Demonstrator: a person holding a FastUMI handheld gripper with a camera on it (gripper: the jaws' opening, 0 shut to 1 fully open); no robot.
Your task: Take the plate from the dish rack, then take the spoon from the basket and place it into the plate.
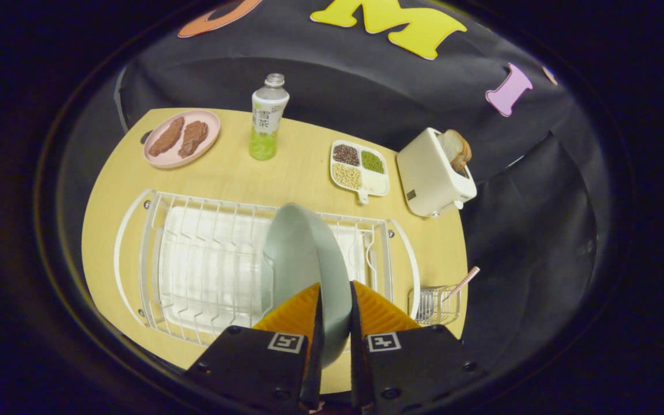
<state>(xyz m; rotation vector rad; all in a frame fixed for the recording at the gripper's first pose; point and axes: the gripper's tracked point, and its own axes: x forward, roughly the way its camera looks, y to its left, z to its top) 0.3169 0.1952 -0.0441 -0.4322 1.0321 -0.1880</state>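
A pale green plate (303, 253) stands on edge between my fingers, held above the white wire dish rack (205, 265). My gripper (335, 308) is shut on the plate's near rim, one finger on each face. To the right of the rack, near the table's edge, a small wire basket (434, 304) holds a spoon with a pink striped handle (462, 282) that leans out to the upper right.
Beyond the rack on the wooden table (234, 173) stand a pink plate with brown food (182, 138), a bottle of green drink (267, 118), a divided tray of beans (359, 169) and a white toaster with bread (434, 173).
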